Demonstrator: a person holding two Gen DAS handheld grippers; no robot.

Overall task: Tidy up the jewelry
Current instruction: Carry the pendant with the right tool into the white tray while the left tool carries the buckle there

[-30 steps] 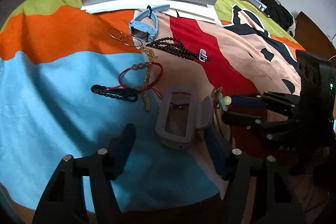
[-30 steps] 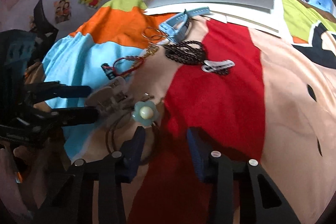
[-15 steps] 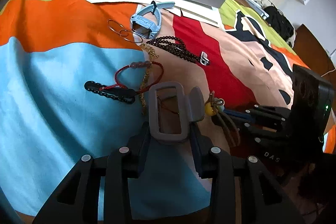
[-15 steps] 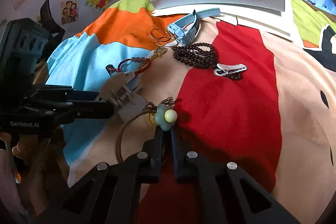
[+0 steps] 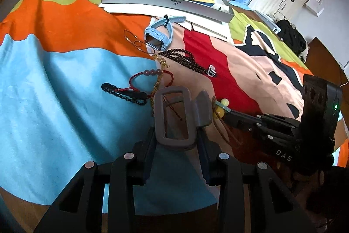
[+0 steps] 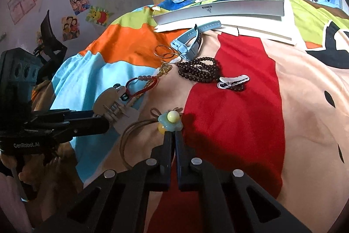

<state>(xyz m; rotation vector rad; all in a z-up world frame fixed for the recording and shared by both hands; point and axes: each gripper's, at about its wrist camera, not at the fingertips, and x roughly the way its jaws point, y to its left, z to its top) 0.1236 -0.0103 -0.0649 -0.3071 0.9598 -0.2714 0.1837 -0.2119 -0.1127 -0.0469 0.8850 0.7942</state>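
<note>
Ahead of my tongs, on the patchwork bedspread (image 5: 65, 84), jewelry lies scattered: a black chain clip (image 5: 123, 94) and a red cord bracelet (image 5: 150, 80) just beyond my left tongs, a gold chain (image 5: 160, 71) running under the bracelet, thin wire hoops (image 5: 135, 42), a blue watch (image 5: 159, 33), dark bead strands (image 6: 198, 70) and a white hair clip (image 6: 233, 81) touching the beads. Farthest off lies a white tray (image 6: 220, 9) with a cartoon drawing in it. Nothing lies between either pair of tongs and its catch.

My left tongs (image 5: 176, 139) are clamped on the grey claw clip (image 5: 174, 117), which stands upright between the fingers, its open frame facing me. My right tongs (image 6: 173, 139) are pressed together on the brown hair tie (image 6: 130, 132), right behind its pale blue flower charm (image 6: 170, 121); the loop hangs to their left, toward the claw clip just beside it.
</note>
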